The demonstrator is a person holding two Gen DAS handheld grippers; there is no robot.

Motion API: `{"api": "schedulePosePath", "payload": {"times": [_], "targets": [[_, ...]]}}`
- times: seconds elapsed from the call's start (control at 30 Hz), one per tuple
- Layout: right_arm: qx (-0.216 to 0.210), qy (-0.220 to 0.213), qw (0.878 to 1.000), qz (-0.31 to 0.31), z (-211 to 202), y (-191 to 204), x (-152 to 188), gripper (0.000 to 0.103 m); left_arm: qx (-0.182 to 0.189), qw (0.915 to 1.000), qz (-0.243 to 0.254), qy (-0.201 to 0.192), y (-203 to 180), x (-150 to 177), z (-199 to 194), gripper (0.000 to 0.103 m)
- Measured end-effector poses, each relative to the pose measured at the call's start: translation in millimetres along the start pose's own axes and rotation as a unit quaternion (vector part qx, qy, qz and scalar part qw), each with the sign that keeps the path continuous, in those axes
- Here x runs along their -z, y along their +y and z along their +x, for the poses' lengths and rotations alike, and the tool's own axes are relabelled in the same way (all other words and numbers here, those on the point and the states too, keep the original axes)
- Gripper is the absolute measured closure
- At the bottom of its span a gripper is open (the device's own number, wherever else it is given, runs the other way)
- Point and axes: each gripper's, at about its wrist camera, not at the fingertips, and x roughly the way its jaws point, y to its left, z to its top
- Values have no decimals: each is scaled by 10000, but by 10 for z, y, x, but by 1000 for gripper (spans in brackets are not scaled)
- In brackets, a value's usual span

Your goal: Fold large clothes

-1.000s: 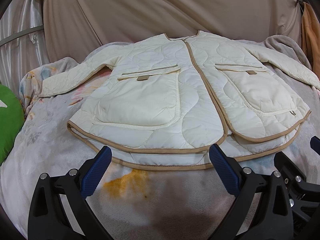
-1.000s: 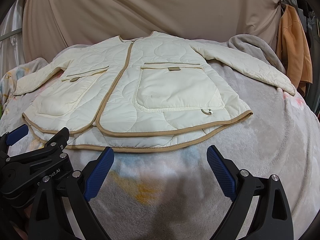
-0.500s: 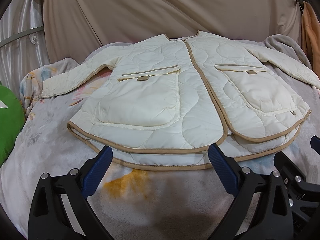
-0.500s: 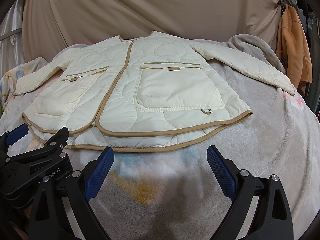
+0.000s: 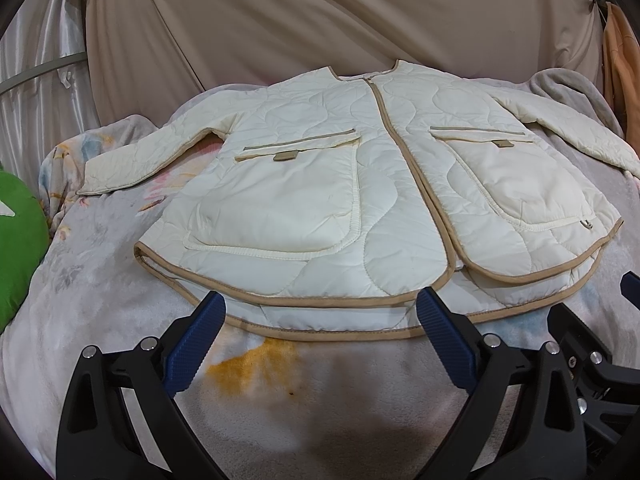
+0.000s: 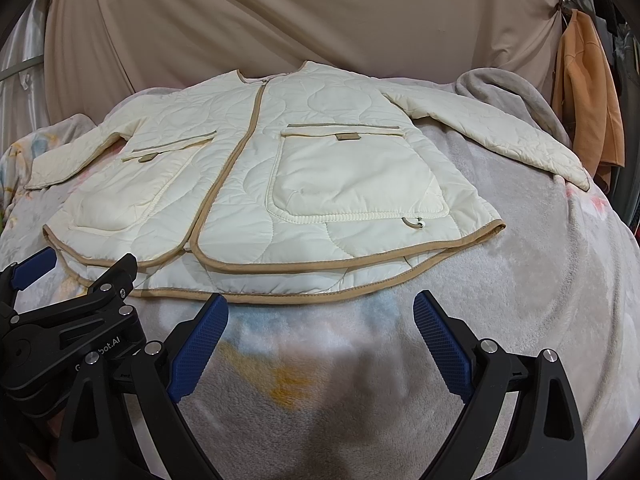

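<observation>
A cream quilted jacket (image 5: 360, 184) (image 6: 256, 184) with tan trim and two big front pockets lies flat, front up, on a pale fleece blanket (image 5: 100, 288) (image 6: 540, 280). Both sleeves are spread outward. My left gripper (image 5: 320, 320) hovers just short of the hem, open, nothing between its blue pads. My right gripper (image 6: 320, 320) is open too, near the hem's middle, with nothing in it. In the right wrist view the left gripper (image 6: 80, 280) shows at the lower left, close beside the right one.
A beige curtain (image 5: 320, 20) hangs behind the bed. A green cushion (image 5: 16, 248) lies at the left edge. An orange garment (image 6: 588, 92) hangs at the far right. A grey blanket fold (image 6: 500, 84) bunches behind the right sleeve.
Both grippers have crept very slightly toward the jacket's hem. Nothing else has moved.
</observation>
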Motion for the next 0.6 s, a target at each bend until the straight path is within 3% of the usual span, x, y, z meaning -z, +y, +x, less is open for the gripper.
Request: {"api": "schedulePosePath", "payload": {"times": [0.1, 0.2, 0.27, 0.4, 0.6], "targets": [[-375, 189, 9989, 197, 0, -146, -61, 11, 334, 9992, -163, 132, 121, -44, 19, 7], [-743, 295, 9948, 635, -85, -611, -228, 11, 665, 9969, -328, 249, 363, -148, 28, 7], [-783, 233, 9927, 890, -117, -980, -389, 11, 660, 9967, -435, 171, 513, -233, 0, 7], [-209, 60, 9881, 1523, 24, -2103, -778, 11, 837, 9949, -552, 46, 832, -483, 13, 7], [340, 41, 9551, 2943, 599, -3793, -1057, 16, 731, 9943, -736, 233, 1038, -781, 370, 7]]}}
